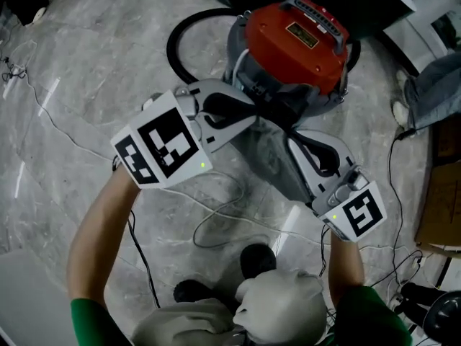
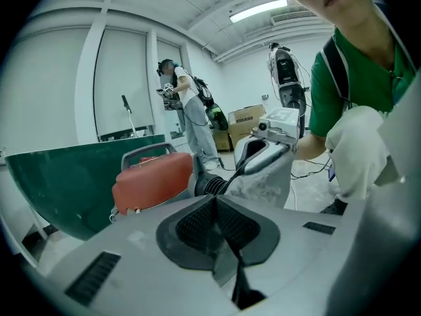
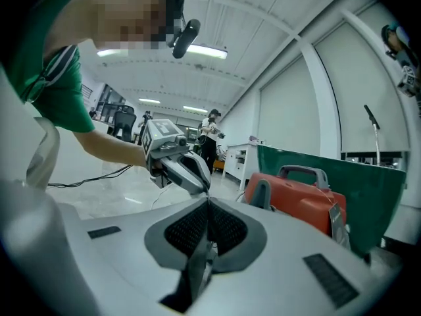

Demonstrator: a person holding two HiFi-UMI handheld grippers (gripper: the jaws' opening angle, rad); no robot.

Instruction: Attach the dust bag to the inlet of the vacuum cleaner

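Note:
The vacuum cleaner (image 1: 292, 38) has a red lid over a grey drum and stands on the floor ahead of me. A black ribbed inlet (image 2: 210, 184) sticks out of its near side. The grey dust bag (image 1: 270, 153) hangs just in front of it, between my two grippers. My left gripper (image 1: 252, 115) is shut at the bag's upper left edge. On the right, my right gripper (image 1: 292, 139) is shut on the bag's top. In the left gripper view the bag (image 2: 266, 180) hangs under the right gripper (image 2: 230, 174). The two gripper tips nearly meet.
A black hose (image 1: 180, 38) loops behind the vacuum on the left. Thin cables (image 1: 216, 215) trail over the marble floor near my feet. A cardboard box (image 1: 443, 207) sits at the right edge. A green panel (image 2: 66, 176) stands behind the vacuum, and another person (image 2: 187, 107) stands farther back.

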